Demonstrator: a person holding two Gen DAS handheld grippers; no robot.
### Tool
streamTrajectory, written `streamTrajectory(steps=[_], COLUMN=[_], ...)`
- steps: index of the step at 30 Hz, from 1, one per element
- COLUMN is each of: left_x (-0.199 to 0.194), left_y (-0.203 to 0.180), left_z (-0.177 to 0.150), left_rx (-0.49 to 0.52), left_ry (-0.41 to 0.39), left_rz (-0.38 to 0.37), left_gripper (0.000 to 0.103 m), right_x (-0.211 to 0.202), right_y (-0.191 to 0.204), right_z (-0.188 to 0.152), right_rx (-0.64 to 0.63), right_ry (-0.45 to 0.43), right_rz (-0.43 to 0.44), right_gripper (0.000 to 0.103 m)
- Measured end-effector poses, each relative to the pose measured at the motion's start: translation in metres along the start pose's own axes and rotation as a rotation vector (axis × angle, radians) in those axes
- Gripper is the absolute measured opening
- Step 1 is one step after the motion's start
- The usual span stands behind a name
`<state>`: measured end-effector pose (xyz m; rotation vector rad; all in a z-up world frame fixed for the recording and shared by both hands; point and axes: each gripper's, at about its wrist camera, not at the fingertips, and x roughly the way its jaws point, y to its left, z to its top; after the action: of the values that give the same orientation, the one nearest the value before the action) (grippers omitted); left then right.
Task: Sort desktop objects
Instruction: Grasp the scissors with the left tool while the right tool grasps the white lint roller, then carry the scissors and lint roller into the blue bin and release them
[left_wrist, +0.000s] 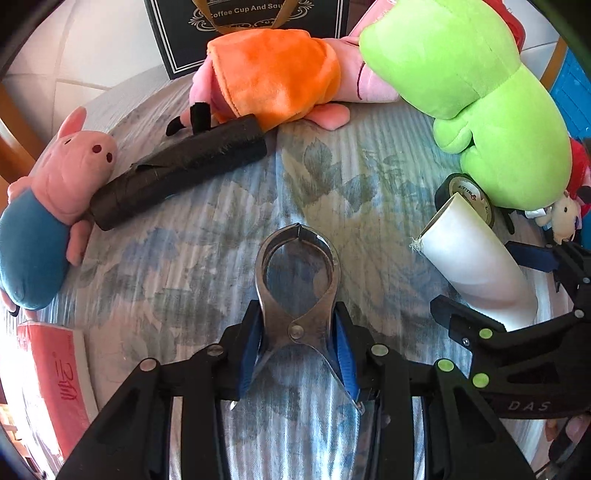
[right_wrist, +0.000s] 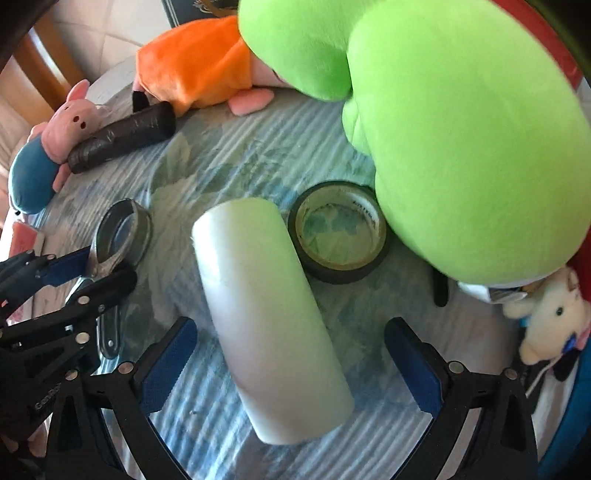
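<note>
My left gripper (left_wrist: 298, 332) is shut on metal pincer pliers (left_wrist: 297, 273), gripping them near the pivot with the round jaws pointing forward over the tablecloth; they also show in the right wrist view (right_wrist: 118, 236). My right gripper (right_wrist: 291, 350) is open, its blue pads on either side of a white roll (right_wrist: 266, 314) that lies on the table; the roll also shows in the left wrist view (left_wrist: 476, 258). A black tape ring (right_wrist: 338, 232) lies just beyond the roll. A black roll (left_wrist: 177, 170) lies at the far left.
A big green plush (left_wrist: 476, 96) fills the right side. An orange-dressed pig plush (left_wrist: 273, 74) and a blue-bodied pig plush (left_wrist: 48, 206) lie at the back and left. A black box (left_wrist: 243, 22) stands behind. A red box (left_wrist: 55, 380) sits near left. A small white plush (right_wrist: 550, 317) is at the right.
</note>
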<state>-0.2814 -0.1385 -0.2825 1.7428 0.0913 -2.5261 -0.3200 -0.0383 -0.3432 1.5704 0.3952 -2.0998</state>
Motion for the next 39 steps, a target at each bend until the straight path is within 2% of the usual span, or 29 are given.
streamTrajectory(steps=[3,5,7,8,10,11,15,17,18,19,21,24,28,32,33,35,39], left_x=[0.004,0.003,0.002,0.002,0.000,-0.001,-0.004,-0.006,-0.008,-0.011,-0.015,-0.025,-0.061,-0.096,-0.083,-0.098,-0.144], left_y=[-0.009,-0.008,-0.005,-0.003,-0.005,-0.007,-0.010,-0.014,-0.017,-0.022,-0.030,-0.044,-0.064,-0.057,-0.031,-0.023,-0.024], left_z=[0.000,-0.002,-0.004,-0.005,-0.006,-0.007,-0.008,-0.008,-0.009,-0.011,-0.014,-0.019,-0.024,-0.024,-0.005,-0.002,-0.004], left_rx=[-0.013,-0.021,-0.041,-0.054,-0.044,-0.040,-0.046,-0.041,-0.038,-0.027,-0.011,-0.016,-0.008,0.001,0.004,0.013,0.036], left_ry=[-0.011,-0.017,-0.022,-0.021,-0.022,-0.022,-0.020,-0.022,-0.024,-0.023,-0.021,-0.033,-0.095,-0.190,-0.215,-0.271,-0.373], left_rz=[-0.005,0.007,0.019,0.013,0.015,0.017,0.013,0.015,0.009,0.005,0.028,0.026,0.035,0.047,0.048,0.049,0.038], left_gripper=[0.040,0.047,0.060,0.061,0.062,0.062,0.061,0.059,0.050,0.041,0.040,0.040,0.040,0.039,0.039,0.039,0.039], right_x=[0.002,0.001,0.001,0.001,0.003,0.002,-0.011,-0.005,-0.001,0.001,0.000,-0.008,-0.035,-0.079,-0.093,-0.124,-0.189], right_y=[-0.003,-0.008,-0.012,-0.013,-0.012,-0.012,-0.002,0.001,0.001,0.002,0.008,0.006,0.001,0.001,0.006,0.013,0.014], right_z=[-0.002,-0.005,-0.008,-0.008,-0.006,-0.005,-0.002,0.001,0.001,0.000,-0.002,-0.006,-0.011,-0.017,-0.021,-0.023,-0.046], right_rx=[0.028,0.065,0.082,0.071,0.042,0.044,-0.011,-0.025,-0.024,-0.024,-0.048,-0.034,-0.025,-0.007,-0.004,0.006,0.026], right_ry=[-0.030,-0.061,-0.082,-0.079,-0.040,-0.025,-0.092,-0.078,-0.061,-0.058,-0.062,-0.079,-0.139,-0.232,-0.259,-0.315,-0.446], right_rz=[-0.016,-0.004,0.008,0.009,-0.001,-0.013,-0.033,-0.043,-0.035,-0.037,-0.069,-0.051,-0.048,-0.051,-0.056,-0.058,-0.072], right_gripper=[0.103,0.103,0.103,0.103,0.103,0.096,0.086,0.064,0.057,0.055,0.052,0.050,0.050,0.050,0.050,0.050,0.050])
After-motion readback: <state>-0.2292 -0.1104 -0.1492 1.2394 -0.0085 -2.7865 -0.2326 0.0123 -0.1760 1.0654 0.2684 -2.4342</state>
